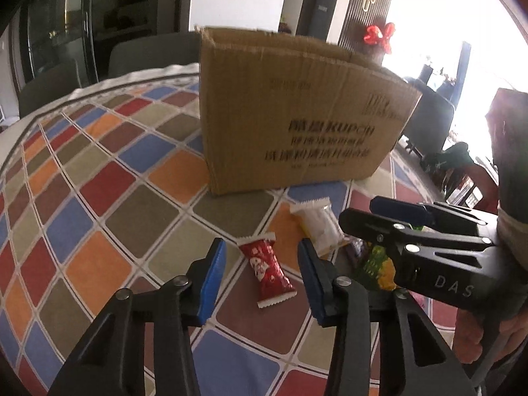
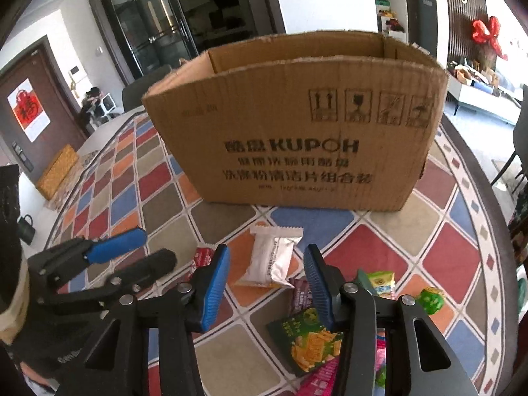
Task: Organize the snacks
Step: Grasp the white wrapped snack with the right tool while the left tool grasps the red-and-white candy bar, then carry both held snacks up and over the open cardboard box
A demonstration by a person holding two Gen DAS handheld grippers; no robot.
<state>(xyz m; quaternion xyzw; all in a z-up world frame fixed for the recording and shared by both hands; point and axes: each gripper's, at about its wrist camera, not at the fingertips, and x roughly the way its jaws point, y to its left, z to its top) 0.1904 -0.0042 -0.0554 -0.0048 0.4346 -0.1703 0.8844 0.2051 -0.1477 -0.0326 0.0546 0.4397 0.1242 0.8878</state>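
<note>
Two pairs of tongs over a checked table (image 2: pixel 445 257), left tongs (image 1: pixel 262 280) and right tongs (image 2: pixel 267 287), both parted, nothing clamped. Red snack packet (image 1: pixel 267 270) between left pads, untouched, fully seen only from left wrist. White snack packet (image 2: pixel 270 260) at 12 o'clock of right tongs. Green packets (image 2: pixel 310 343) and pink wrapper (image 2: pixel 321 379) at 5 o'clock, clear only from right wrist. Cardboard box (image 2: pixel 290 138) open-topped at 12 o'clock, bare cloth between it and snacks.
</note>
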